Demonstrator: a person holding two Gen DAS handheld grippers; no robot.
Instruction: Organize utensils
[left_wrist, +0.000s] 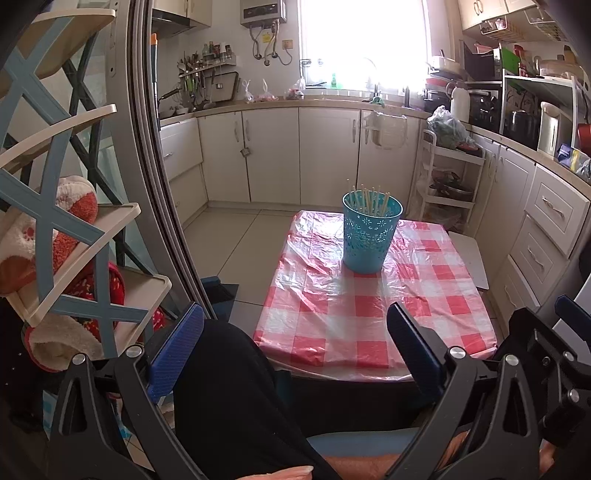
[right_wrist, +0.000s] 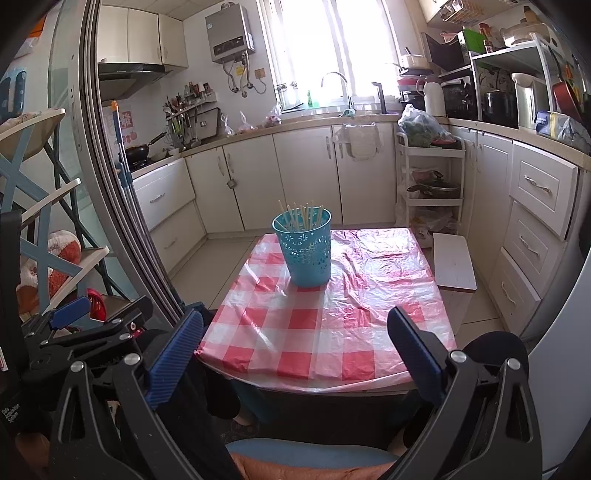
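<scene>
A teal perforated holder (left_wrist: 370, 233) stands upright near the far end of a small table with a red-and-white checked cloth (left_wrist: 369, 317). Several pale chopsticks (left_wrist: 369, 199) stand in it. It also shows in the right wrist view (right_wrist: 306, 248) with the chopsticks (right_wrist: 303, 216) and the cloth (right_wrist: 332, 325). My left gripper (left_wrist: 295, 317) is open and empty, held back before the table's near edge. My right gripper (right_wrist: 295, 321) is open and empty, also short of the near edge. The right gripper's body shows at the right edge of the left wrist view (left_wrist: 554, 332).
A shelf rack (left_wrist: 74, 221) with soft toys and a sliding door frame (left_wrist: 155, 184) stand at the left. A white trolley (right_wrist: 432, 181) and a low white stool (right_wrist: 452, 264) stand right of the table. Cabinets (right_wrist: 303, 173) line the back and right walls. My legs are below the grippers.
</scene>
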